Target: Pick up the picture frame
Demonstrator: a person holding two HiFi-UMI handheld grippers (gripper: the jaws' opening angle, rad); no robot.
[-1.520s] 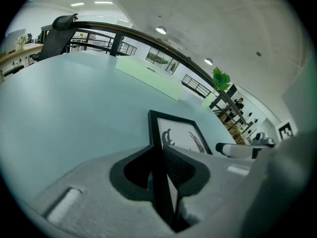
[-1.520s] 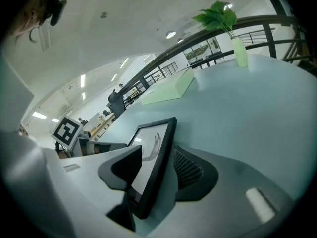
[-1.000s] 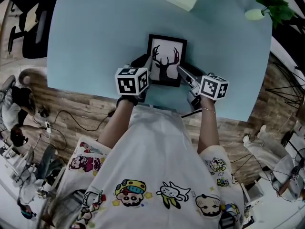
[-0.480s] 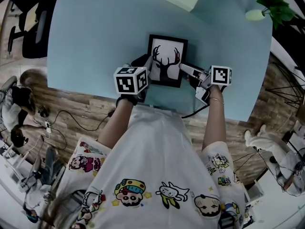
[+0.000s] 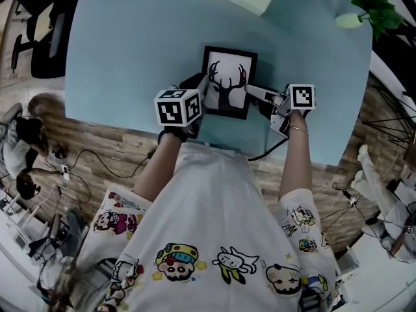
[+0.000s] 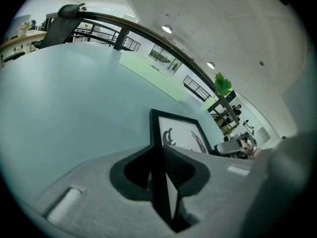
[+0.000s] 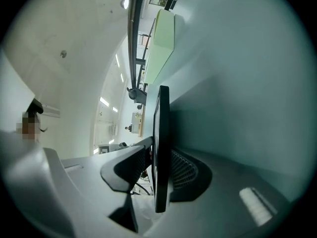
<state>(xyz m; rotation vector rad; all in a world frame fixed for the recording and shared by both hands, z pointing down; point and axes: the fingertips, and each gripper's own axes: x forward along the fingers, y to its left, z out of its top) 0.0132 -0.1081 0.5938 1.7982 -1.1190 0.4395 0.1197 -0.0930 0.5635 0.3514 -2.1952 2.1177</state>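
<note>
The picture frame, a black-edged print of a deer's antlers, is seen face up on the light blue table, just in front of the person. Its left edge is clamped between the jaws of the left gripper, which are set narrow with both pads pressed on the moulding. The right edge is straddled by the right gripper, whose jaws have just been closing. The ribbed pad is laid against the back, while a slit of background is seen between the other pad and the glazed face, so no firm grip is judged there yet. Whether the frame is clear of the table cannot be told

The frame is judged light and stiff, but its face is probably glass or acrylic, so it would be slippery under the pads and easily cracked if pinched hard or dropped. Hold is best taken on the black moulding at opposite side edges, near mid-height, so that the load is shared and twisting is avoided. Modest pressure is called for, and both sides should be raised together and kept level
</note>
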